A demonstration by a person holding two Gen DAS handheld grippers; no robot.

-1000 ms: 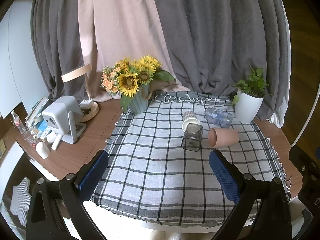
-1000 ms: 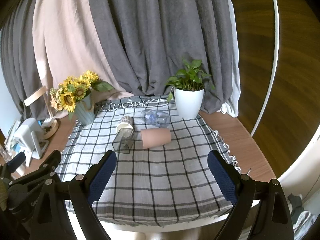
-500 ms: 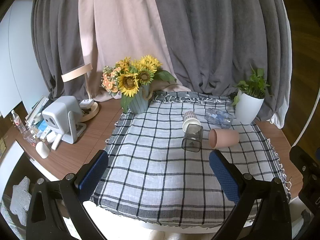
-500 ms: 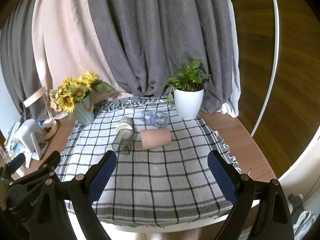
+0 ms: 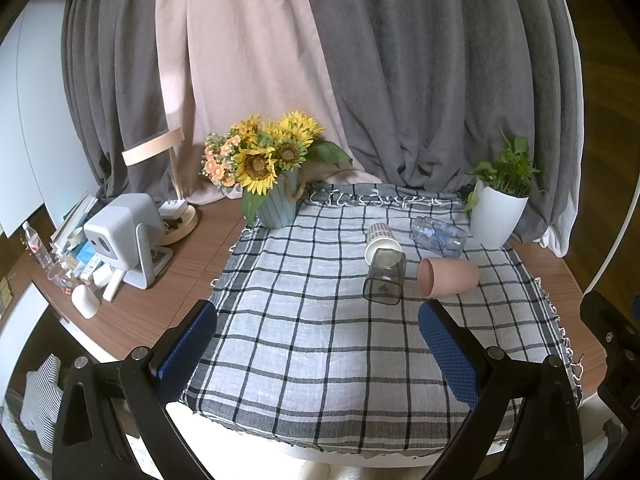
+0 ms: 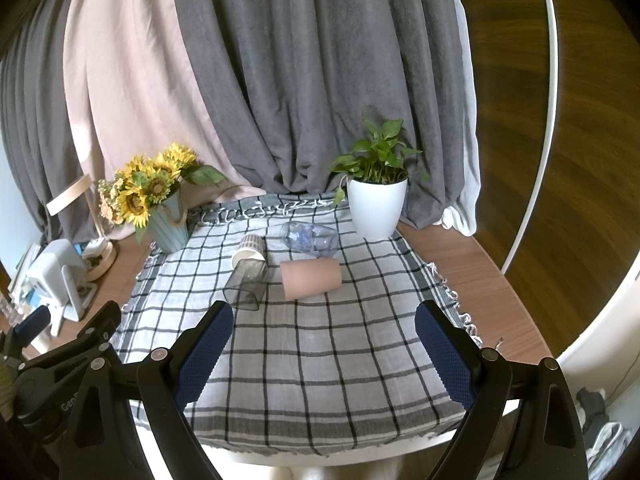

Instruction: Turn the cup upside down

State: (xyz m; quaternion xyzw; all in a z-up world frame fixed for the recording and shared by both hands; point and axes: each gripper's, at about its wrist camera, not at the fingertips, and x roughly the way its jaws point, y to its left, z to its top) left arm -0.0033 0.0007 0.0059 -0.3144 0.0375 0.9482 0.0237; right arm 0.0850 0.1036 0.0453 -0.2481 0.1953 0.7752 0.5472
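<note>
Pink cup (image 6: 311,278) lies sideways, well beyond the spread, empty left gripper (image 5: 318,350) and right gripper (image 6: 324,354).

Both wrist cameras looked from the table's (image 5: 152,308) near edge toward the curtains (image 6: 320,80). Left sat leftward; both shared the cloth (image 5: 320,340).
</note>
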